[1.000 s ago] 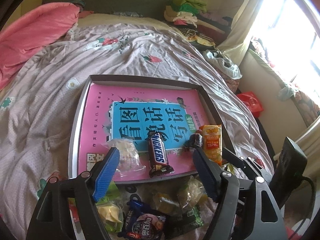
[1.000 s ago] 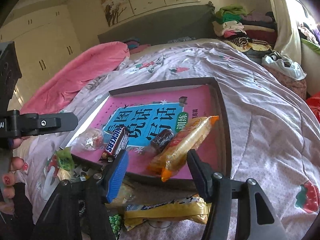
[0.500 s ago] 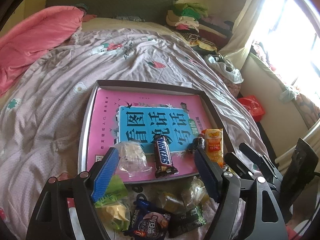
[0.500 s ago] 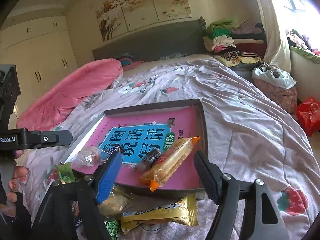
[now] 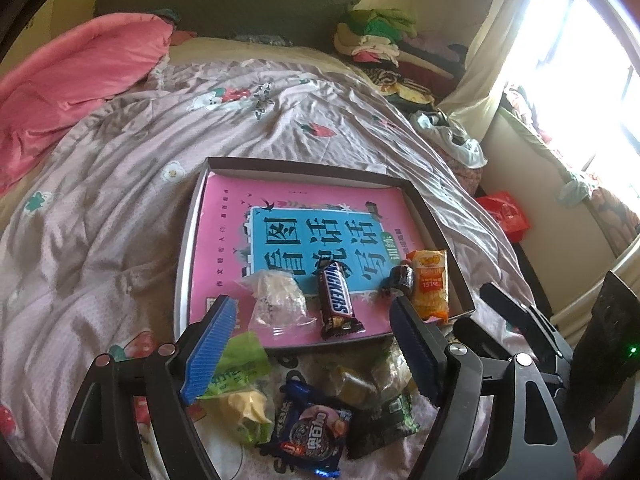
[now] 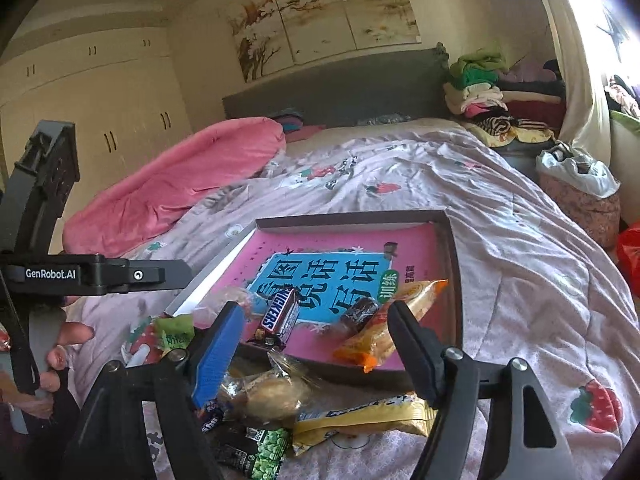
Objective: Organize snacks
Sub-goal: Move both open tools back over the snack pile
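A shallow grey box (image 5: 308,168) (image 6: 454,272) with a pink-and-blue book inside lies on the bed. In it lie a clear-wrapped snack (image 5: 276,300), a Snickers bar (image 5: 336,300) (image 6: 280,314), a dark wrapped candy (image 5: 402,276) (image 6: 360,312) and an orange packet (image 5: 430,284) (image 6: 384,330). Loose snacks lie on the bedspread in front: a green packet (image 5: 240,364), an Oreo pack (image 5: 312,436), a dark green pack (image 5: 384,424) (image 6: 256,452), a yellow packet (image 6: 360,420). My left gripper (image 5: 312,356) is open and empty above the loose snacks. My right gripper (image 6: 316,356) is open and empty at the box's near edge.
The lilac bedspread (image 5: 100,200) surrounds the box. A pink duvet (image 5: 68,80) is bunched at the far left. Folded clothes (image 5: 376,36) are stacked by the headboard. A red bag (image 5: 504,216) lies on the floor at the right. The left gripper's body (image 6: 80,274) shows at left in the right wrist view.
Both grippers have pulled back and risen from the box, open. The orange packet stays in the box at the right end, more loose snacks show in front.
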`<state>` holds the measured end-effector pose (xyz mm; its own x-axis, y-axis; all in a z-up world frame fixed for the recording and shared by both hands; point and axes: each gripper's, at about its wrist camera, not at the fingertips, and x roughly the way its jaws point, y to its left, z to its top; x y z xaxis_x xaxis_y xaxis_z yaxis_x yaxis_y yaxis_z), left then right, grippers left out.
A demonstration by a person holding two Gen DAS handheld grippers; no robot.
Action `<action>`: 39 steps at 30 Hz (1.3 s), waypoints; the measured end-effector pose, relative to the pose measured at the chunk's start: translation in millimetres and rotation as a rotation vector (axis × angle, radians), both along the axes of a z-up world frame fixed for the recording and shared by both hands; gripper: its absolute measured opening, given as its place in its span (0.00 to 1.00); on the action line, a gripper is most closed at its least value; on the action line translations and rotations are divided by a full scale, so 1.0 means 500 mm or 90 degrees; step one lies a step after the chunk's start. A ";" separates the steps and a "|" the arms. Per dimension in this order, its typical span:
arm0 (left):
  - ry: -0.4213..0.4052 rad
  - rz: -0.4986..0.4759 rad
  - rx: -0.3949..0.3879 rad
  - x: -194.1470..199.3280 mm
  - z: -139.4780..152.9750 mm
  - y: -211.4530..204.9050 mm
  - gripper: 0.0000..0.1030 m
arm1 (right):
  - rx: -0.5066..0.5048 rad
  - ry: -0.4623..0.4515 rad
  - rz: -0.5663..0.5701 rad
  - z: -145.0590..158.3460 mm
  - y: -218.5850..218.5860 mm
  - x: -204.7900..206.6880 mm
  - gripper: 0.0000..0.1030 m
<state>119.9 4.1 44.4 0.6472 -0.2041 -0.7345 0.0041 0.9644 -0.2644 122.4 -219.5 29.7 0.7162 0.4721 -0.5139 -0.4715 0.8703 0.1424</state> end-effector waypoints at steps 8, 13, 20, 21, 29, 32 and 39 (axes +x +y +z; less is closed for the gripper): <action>-0.001 0.012 -0.004 -0.012 0.001 0.021 0.78 | -0.007 -0.006 -0.007 0.006 -0.001 -0.010 0.73; 0.000 0.013 -0.005 -0.020 -0.001 0.032 0.79 | -0.012 -0.005 -0.010 0.009 -0.001 -0.016 0.73; 0.007 0.022 -0.007 -0.029 -0.009 0.050 0.79 | -0.021 0.001 -0.011 0.008 0.001 -0.028 0.73; 0.008 0.024 -0.006 -0.031 -0.010 0.052 0.79 | -0.021 0.003 -0.009 0.008 0.001 -0.029 0.73; 0.015 0.024 -0.002 -0.043 -0.017 0.065 0.79 | -0.031 0.006 -0.004 0.005 0.009 -0.040 0.73; 0.018 0.025 -0.001 -0.047 -0.020 0.069 0.79 | -0.037 0.010 -0.002 0.003 0.013 -0.043 0.73; 0.025 0.022 0.001 -0.055 -0.028 0.072 0.79 | -0.047 0.017 0.005 -0.001 0.020 -0.050 0.75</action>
<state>92.4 40.3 30.3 0.6246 -0.1802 -0.7599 -0.0403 0.9643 -0.2619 97.3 -209.4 29.2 0.6979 0.4386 -0.5662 -0.4758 0.8748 0.0912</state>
